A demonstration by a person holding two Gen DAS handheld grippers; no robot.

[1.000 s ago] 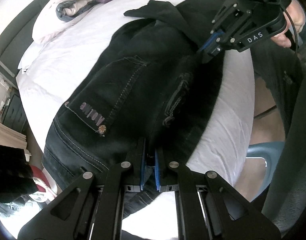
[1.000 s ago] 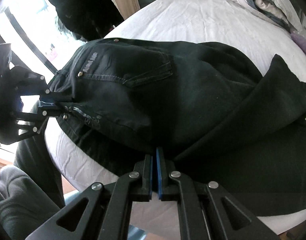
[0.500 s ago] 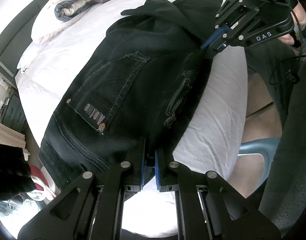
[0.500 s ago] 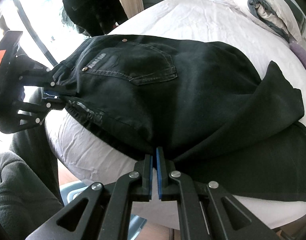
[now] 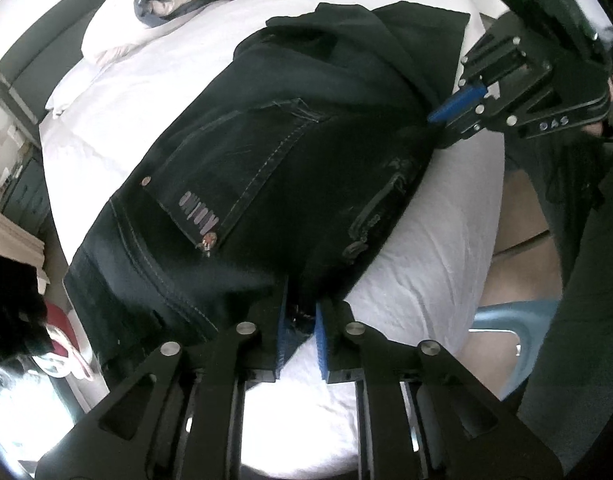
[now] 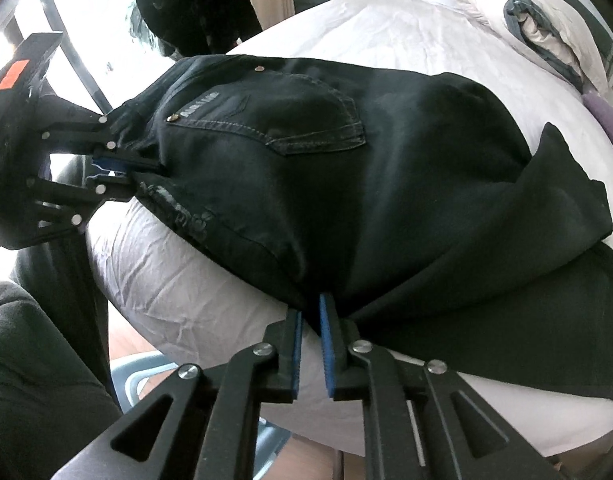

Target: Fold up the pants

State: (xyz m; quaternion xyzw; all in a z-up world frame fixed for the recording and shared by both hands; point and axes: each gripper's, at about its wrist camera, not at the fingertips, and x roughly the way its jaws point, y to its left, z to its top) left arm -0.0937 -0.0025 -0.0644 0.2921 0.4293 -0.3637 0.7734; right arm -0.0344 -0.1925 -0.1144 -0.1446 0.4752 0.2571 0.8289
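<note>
Now that the pants (image 5: 290, 168) lie flatter on the bed (image 5: 434, 248), left gripper (image 5: 300, 320) and right gripper (image 6: 310, 320) are opening, cloth slipping free, so this fold looks laid.

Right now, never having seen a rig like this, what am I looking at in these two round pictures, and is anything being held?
No robot here: a person holds a two-finger tool in each hand, and each tool has a wide-angle camera looking along its fingers.

The left camera shows the left tool at the bottom and the right tool at upper right. The right camera shows the right tool at the bottom and the left tool at the left.

Black jeans lie on a white bed, back pocket up. Pillows sit at the far end.

Both tools are at the near edge of the jeans with fabric between their jaws, and both are opening.
</note>
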